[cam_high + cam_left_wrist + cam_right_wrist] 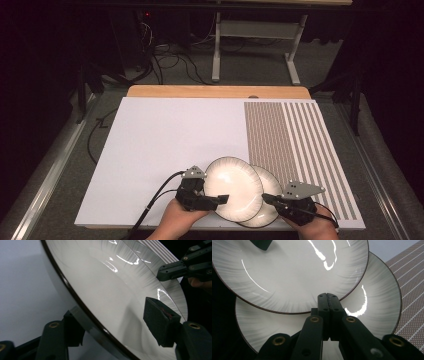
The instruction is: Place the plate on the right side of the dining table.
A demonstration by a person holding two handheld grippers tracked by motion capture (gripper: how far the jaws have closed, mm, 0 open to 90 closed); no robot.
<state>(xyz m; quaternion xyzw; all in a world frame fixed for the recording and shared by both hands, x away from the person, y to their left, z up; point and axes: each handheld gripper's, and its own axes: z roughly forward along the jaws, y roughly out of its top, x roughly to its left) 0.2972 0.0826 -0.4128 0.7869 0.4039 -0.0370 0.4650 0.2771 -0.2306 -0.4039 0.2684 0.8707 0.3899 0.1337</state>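
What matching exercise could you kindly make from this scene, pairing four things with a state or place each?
Things:
1. upper plate
2. lower plate
3. left gripper
4. right gripper

States:
a. jaws shut together
b. jaws astride a plate's rim
c. partly covered by the other plate
d. lies on top, overlapping

Pairs: 1-d, 2-c, 3-b, 4-a

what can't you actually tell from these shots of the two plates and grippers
- High view: how much of the lower plate rests on the mat; the upper plate covers it.
- Left gripper view: whether the left gripper pads press the upper plate's rim; the rim hides the contact.
- Right gripper view: what the shut right gripper tips touch; too close to tell.
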